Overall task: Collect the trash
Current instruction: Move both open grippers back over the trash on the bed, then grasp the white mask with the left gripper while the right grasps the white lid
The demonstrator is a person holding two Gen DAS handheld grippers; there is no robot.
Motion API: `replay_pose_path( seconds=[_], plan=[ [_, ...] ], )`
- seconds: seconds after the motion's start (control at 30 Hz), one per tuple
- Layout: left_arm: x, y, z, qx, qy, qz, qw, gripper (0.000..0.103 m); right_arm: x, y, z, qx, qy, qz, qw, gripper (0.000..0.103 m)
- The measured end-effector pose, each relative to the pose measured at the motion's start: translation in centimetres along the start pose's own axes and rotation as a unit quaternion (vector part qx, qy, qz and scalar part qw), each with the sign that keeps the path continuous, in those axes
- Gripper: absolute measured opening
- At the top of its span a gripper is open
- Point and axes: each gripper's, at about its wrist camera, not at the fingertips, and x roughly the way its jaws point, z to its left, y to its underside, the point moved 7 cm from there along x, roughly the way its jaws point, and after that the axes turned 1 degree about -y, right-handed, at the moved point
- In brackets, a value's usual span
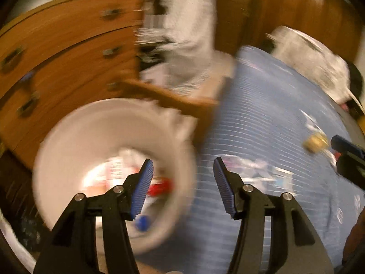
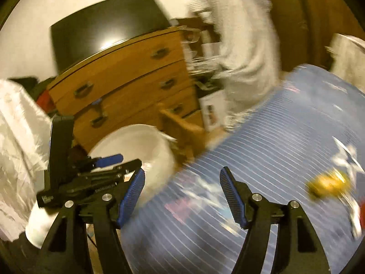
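Observation:
Both views are motion-blurred. A white bin [image 1: 75,150] stands beside a bed with a blue striped cover [image 1: 269,114]; red, blue and white trash lies inside it. My left gripper [image 1: 182,187] is open and empty, above the bin's right rim. Clear and pale wrappers [image 1: 251,169] lie on the cover just ahead of it. A yellow crumpled piece [image 1: 314,143] lies further right. My right gripper [image 2: 182,197] is open and empty over the cover [image 2: 285,137], with blurred wrappers [image 2: 205,189] between its fingers and the yellow piece [image 2: 328,183] to its right. The bin [image 2: 136,143] and left gripper [image 2: 109,159] show at its left.
A wooden chest of drawers [image 1: 68,52] stands behind the bin, with a dark screen [image 2: 107,29] on top. White cloth [image 1: 191,22] hangs beside it. A wooden chair part [image 2: 182,123] sits between bin and bed. White fabric [image 2: 18,137] lies at far left.

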Motion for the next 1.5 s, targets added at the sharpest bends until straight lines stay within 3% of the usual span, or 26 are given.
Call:
replay_pose_path(
  seconds=[0.1,0.2,0.3,0.33,0.47,0.6,0.73,0.83,1.0,1.1,1.17,1.23,1.33,1.4,1.5],
  plan=[
    [0.8,0.3,-7.9,0.058,0.056,0.011,0.9967,0.053,-5.4,4.1,-7.4,0.027,0.055,-0.006,0.998,0.070],
    [1.7,1.1,-17.0,0.102,0.137,0.038,0.9846,0.053,-10.9,8.2,-16.6,0.069,0.115,-0.007,0.991,0.070],
    [2.8,2.1,-24.4,0.149,0.175,0.050,0.9720,0.053,-14.7,11.7,-25.1,0.116,0.173,-0.002,0.978,0.053],
    [3.2,2.8,-26.4,0.158,0.186,0.057,0.9682,0.053,-15.9,13.0,-28.4,0.132,0.196,0.002,0.972,0.049],
    [5.8,5.3,-34.7,0.198,0.217,0.096,0.9511,0.057,-18.3,16.9,-39.4,0.168,0.259,0.040,0.950,0.048],
    [8.0,6.9,-40.9,0.227,0.214,0.112,0.9435,0.064,-18.3,18.3,-44.7,0.178,0.261,0.065,0.947,0.049],
    [9.9,7.3,-43.1,0.234,0.183,0.114,0.9480,0.066,-17.7,18.1,-47.3,0.169,0.243,0.073,0.952,0.060],
    [11.6,7.3,-43.3,0.244,0.145,0.113,0.9522,0.066,-17.3,18.2,-48.8,0.159,0.244,0.079,0.953,0.060],
    [11.8,4.9,-37.1,0.189,0.082,0.092,0.9742,0.066,-13.8,15.9,-47.9,0.141,0.246,0.084,0.955,0.060],
    [12.1,3.9,-32.2,0.157,0.052,0.095,0.9816,0.066,-13.3,15.4,-47.6,0.127,0.245,0.080,0.958,0.060],
    [11.4,3.8,-29.9,0.145,0.055,0.092,0.9835,0.066,-13.0,15.2,-47.4,0.110,0.244,0.083,0.960,0.060],
    [10.1,3.8,-30.0,0.148,0.075,0.082,0.9827,0.066,-12.6,14.9,-47.0,0.084,0.243,0.086,0.963,0.060],
    [8.5,3.6,-33.2,0.167,0.128,0.070,0.9751,0.066,-12.0,14.5,-46.7,0.050,0.236,0.095,0.966,0.060],
    [8.6,3.5,-35.8,0.193,0.146,0.071,0.9678,0.066,-11.6,14.3,-46.7,0.036,0.227,0.102,0.968,0.058],
    [10.1,3.6,-37.8,0.205,0.149,0.086,0.9635,0.066,-10.9,14.4,-47.2,0.028,0.222,0.113,0.968,0.056]
  ],
)
